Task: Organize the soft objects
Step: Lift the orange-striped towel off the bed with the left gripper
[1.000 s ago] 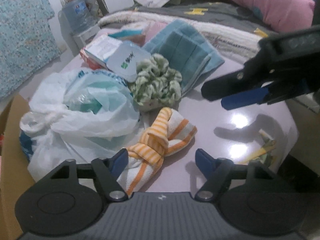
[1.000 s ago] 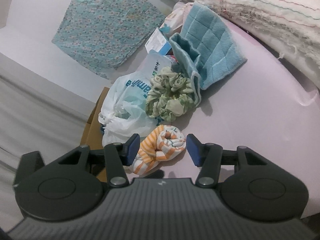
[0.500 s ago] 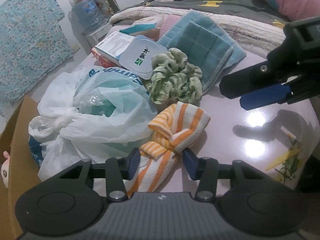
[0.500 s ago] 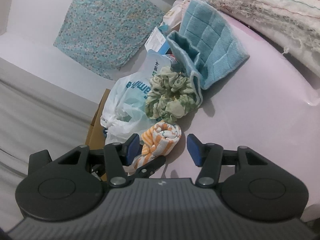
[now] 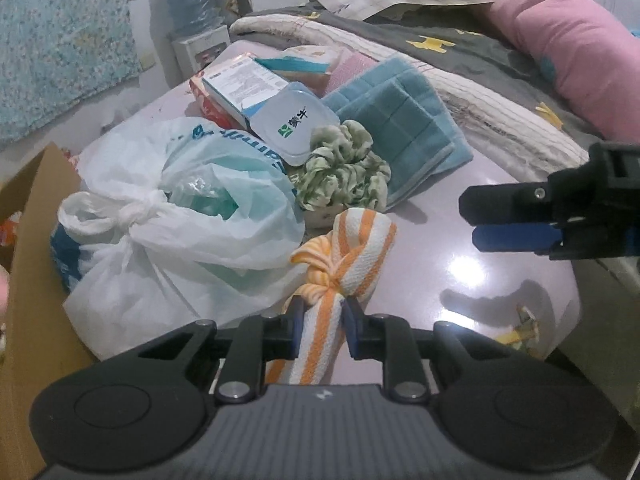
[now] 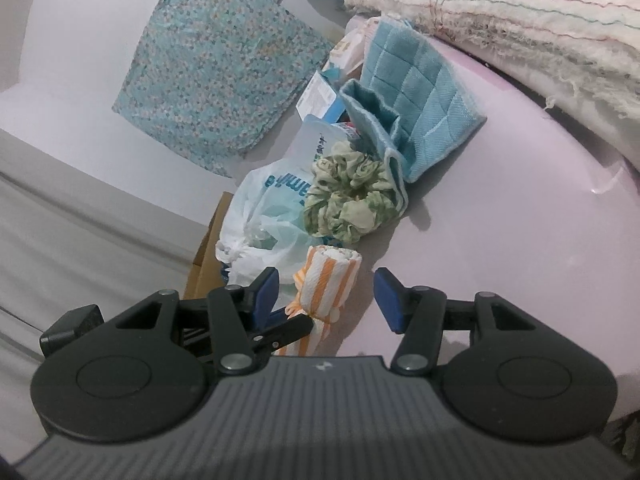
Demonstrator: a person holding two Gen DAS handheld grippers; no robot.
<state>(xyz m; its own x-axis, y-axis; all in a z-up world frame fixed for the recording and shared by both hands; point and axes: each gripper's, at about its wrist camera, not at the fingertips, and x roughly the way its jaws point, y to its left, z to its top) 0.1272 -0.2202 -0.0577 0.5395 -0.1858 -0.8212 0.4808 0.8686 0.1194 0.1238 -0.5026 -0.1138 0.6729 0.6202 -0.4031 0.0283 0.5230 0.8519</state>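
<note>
The left gripper [image 5: 323,322] has just been closing, and its blue pads now pinch the loose tail of the orange-and-white striped cloth [image 5: 347,258]; a second ago the jaws stood wide on either side of it. The knotted, rolled part of the cloth now stands up from the lilac table [image 5: 460,248] beyond the fingertips, where before it lay flat. The right gripper [image 6: 325,296] hovers over the same cloth with its jaws half open and nothing between the pads, as wide as it was a second ago. Just behind the cloth sits the green ruffled scrunchie [image 5: 344,170], touching the folded teal towel [image 5: 400,128] toward the table's far edge. A knotted white plastic bag [image 5: 172,224] lies against the cloth at the table's left edge, beside a cardboard box [image 5: 28,280]. A clear plastic lid [image 5: 292,124] leans on the scrunchie's far side.
</note>
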